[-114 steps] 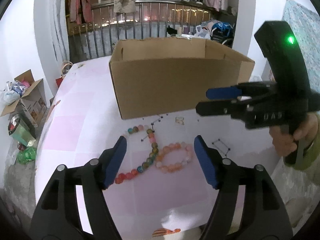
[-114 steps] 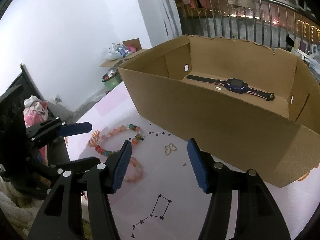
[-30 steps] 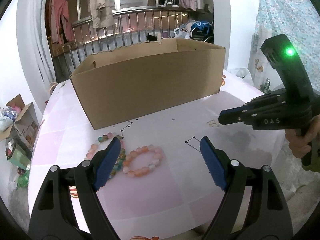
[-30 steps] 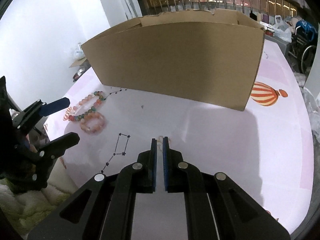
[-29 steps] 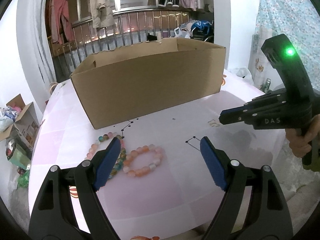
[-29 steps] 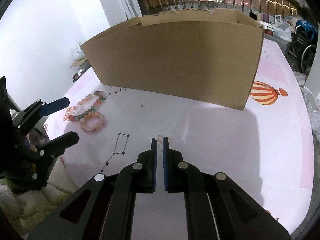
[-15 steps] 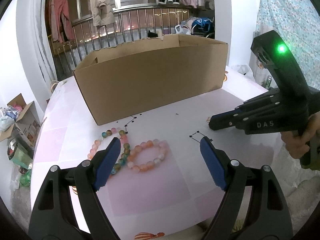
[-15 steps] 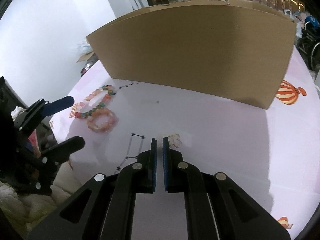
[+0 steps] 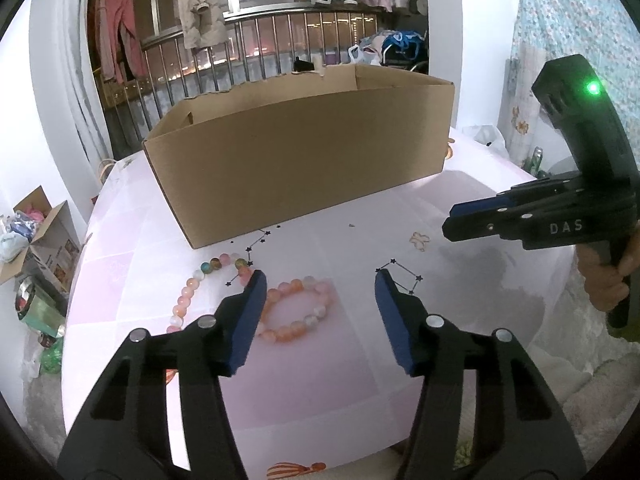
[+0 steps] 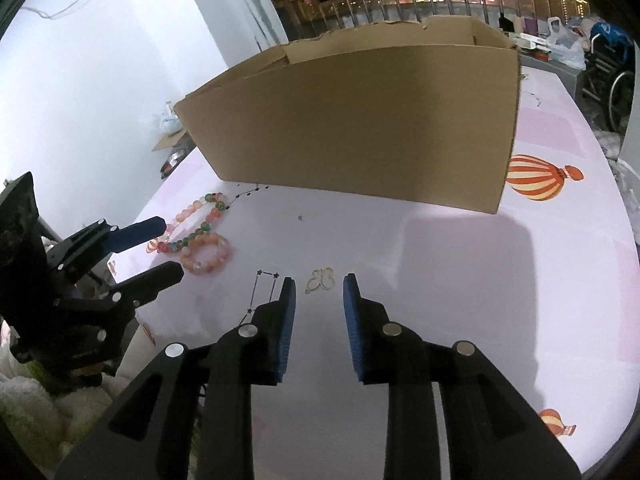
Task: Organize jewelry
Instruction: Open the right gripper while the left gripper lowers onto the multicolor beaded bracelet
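From your left wrist camera, your left gripper (image 9: 318, 312) has just been closing: its blue pads stand nearer together than half a second ago, yet well apart, gripping nothing. The peach bead bracelet (image 9: 298, 310) lies on the pink tablecloth (image 9: 280, 392) between the pads, nearer the left one and no pad pressing it. The multicoloured bead strand (image 9: 200, 284) runs off behind the left finger. The cardboard box (image 9: 300, 160) stands farther back, as before. Your right gripper (image 9: 476, 216) comes in from the right, above the small gold earring (image 9: 419, 240).

From your right wrist camera, your right gripper (image 10: 319, 304) has just been opening: the pads that were nearly touching now show a clear gap and hold nothing. The earring (image 10: 320, 280) lies on the cloth just beyond the tips. Your left gripper (image 10: 160, 248) hangs over the bracelets (image 10: 200, 244) at left.
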A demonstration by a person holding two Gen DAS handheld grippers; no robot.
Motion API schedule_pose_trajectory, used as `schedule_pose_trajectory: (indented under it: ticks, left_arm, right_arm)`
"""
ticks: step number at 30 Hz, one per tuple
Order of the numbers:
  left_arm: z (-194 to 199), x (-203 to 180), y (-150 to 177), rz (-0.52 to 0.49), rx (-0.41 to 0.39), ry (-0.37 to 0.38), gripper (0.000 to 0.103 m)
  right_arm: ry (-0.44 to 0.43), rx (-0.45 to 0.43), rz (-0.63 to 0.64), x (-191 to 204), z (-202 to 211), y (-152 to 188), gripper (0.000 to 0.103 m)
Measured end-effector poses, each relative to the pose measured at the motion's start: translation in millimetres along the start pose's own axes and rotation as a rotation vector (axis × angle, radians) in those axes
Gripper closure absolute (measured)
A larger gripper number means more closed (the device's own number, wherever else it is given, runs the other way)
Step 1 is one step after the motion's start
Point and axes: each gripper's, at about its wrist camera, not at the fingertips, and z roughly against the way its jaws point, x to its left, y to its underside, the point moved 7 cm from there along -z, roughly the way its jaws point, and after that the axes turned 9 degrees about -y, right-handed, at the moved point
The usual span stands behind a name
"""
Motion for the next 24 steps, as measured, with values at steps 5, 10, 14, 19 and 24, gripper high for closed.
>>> schedule_pose_trajectory:
  ticks: [5,10,14,19,24]
  left_arm:
    - [-3,0,-3,-0.006,0.013,0.000,0.056]
    - [-7,-1,-2,-0.012,0.025,0.008,0.059]
    - [-11,-2,0,-0.014,0.033,0.018,0.059]
    - [-16,-5,5,-0.025,0.048,0.026,0.065]
    - [-16,-5,6,-0.020,0.046,0.025,0.068]
  right_arm:
    - [0.006,-0.002,0.030,0,-1,-2,0.072]
    - [-0.006,0.011,0.057,0,-4,-4,0.071]
    - [-0.013,0.027,0.089,2,-8,-6,0.071]
    - [-0.004,0.054,0.128,3,-13,-6,0.071]
    - [-0.004,0.065,0.151,6,-16,-6,0.071]
